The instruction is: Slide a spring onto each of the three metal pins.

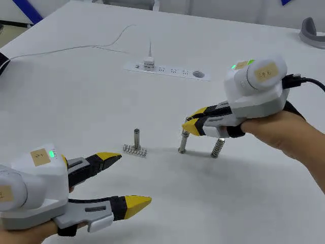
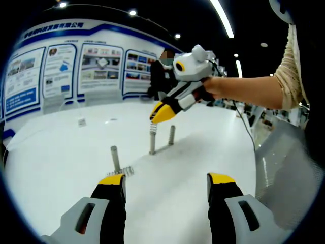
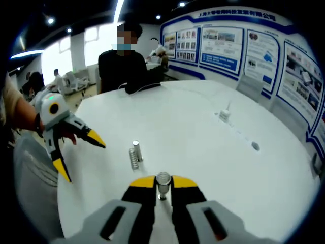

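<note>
1. Step in hand, by my read: spring no. 2 of 3. The R gripper [image 1: 193,121], right of centre in the head view, has its fingers clamped on the held spring [image 1: 185,134] at the top of the middle pin [image 1: 181,147].
2. R gripper view agrees: fingers pinched tog. at bottom centre, w/ the coil's open end showing between the tips.
3. Held spring looks only partway on. The coil sits high and there's bare shaft below it down to the bench [image 1: 76,96].
4. Right-hand pin [image 1: 217,147], just right of the middle one, seems already sleeved w/ a coil and leans a bit, so prob. done.
5. Left pin [image 1: 136,137], centre of frame, stands upright and bare. The loose spring [image 1: 134,150] lies flat on the bench just beside its foot.
6. L gripper [image 1: 127,180], bottom left: fingers wide apart, nothing in them, near the loose spring but not touching it.
7. Next move calls for keeping the coil's axis in line w/ the middle pin, pushing straight down, then letting go.
8. After that: grab the loose spring near one end, stand it up and thread it over the left pin. The L gripper is best placed for that.
</note>
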A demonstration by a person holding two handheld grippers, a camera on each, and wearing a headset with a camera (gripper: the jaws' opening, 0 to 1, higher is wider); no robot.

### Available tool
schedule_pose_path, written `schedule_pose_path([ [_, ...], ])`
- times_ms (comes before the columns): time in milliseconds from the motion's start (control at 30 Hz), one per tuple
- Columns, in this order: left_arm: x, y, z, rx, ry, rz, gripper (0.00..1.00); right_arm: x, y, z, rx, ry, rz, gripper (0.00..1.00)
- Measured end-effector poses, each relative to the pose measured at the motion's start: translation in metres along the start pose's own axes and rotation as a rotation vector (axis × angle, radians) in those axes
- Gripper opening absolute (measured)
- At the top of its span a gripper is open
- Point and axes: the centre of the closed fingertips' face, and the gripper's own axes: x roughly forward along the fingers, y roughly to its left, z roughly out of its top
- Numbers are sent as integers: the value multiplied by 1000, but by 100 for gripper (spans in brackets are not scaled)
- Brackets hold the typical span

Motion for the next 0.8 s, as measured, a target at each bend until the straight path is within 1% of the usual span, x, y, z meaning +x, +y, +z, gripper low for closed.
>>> schedule_pose_path([
  [267, 0, -1, 2, 1, -2, -2, 66, 5, 0, -7, 11, 2, -4, 12],
  [433, -1, 0, 1, 1, 0, -1, 65, 11, 1, -12, 13, 7, -6, 12],
  [800, -3, 2, 0, 0, 1, 7, 65, 22, -1, -27, 45, 24, -13, 12],
])
